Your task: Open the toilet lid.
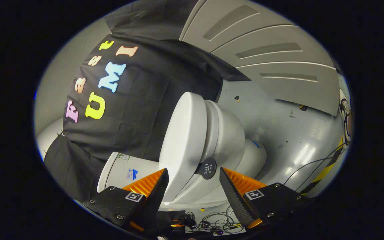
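Observation:
The view is rolled onto its side, so the grey floor [278, 133] stands to the right. A white toilet lies just ahead of the fingers. Its lid [180, 140] rests against the seat [212, 123] and bowl [230, 133], with no gap that I can make out. My gripper [193, 171] is open. The orange-and-black fingers [152, 186] stand one on each side of the lid and seat edge, near a round black sticker [207, 168]. Neither finger visibly presses on the lid. The white tank [122, 170] sits behind the left finger.
Black cloth [138, 110] hangs as the booth wall behind the tank. A grey panelled door [272, 56] stands beyond the bowl. Loose cables [218, 223] lie under the fingers, and a yellow-black striped tape [328, 166] with more cables runs across the floor.

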Demonstrator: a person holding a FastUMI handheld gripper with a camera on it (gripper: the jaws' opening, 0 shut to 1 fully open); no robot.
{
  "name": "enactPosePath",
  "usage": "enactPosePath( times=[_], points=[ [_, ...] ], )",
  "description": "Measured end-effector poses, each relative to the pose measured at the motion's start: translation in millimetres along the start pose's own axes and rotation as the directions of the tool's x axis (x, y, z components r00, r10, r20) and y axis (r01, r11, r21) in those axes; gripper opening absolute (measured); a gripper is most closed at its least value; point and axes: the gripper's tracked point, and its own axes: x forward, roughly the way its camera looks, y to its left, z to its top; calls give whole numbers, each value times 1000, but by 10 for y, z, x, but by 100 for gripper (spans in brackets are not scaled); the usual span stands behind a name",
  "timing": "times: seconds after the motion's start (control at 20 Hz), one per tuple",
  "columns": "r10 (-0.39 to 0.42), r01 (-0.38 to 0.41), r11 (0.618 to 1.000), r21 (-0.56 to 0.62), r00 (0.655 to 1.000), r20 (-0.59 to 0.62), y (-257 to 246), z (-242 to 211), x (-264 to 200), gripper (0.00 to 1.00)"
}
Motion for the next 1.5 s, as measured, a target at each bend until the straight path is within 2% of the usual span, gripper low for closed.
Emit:
enactPosePath(
  times=[0.25, 0.55, 0.65, 0.75, 0.8, 0.95, 1.15, 1.2, 1.3, 1.5],
  points=[
    [-63, 61, 992, 106, 998, 20, -353, -6, 155, 92],
    [-18, 2, 976, 219, 997, 70, -296, 68, 308, 82],
    [-7, -8, 975, 220, 998, 63, -267, -7, 349, 76],
    [-1, -7, 981, 195, 999, 39, -227, -80, 385, 66],
    [4, -12, 982, 189, 999, 40, -212, -70, 399, 57],
    [48, -60, 976, 209, 997, 62, -91, -6, 437, 43],
    [23, -30, 979, 200, 999, 39, -166, -81, 492, 25],
    [25, -33, 980, 197, 999, 47, -144, -52, 499, 15],
    [17, -25, 982, 189, 999, 44, -165, -55, 490, 10],
    [11, -21, 977, 214, 999, 48, -139, -49, 480, 7]
  ],
)
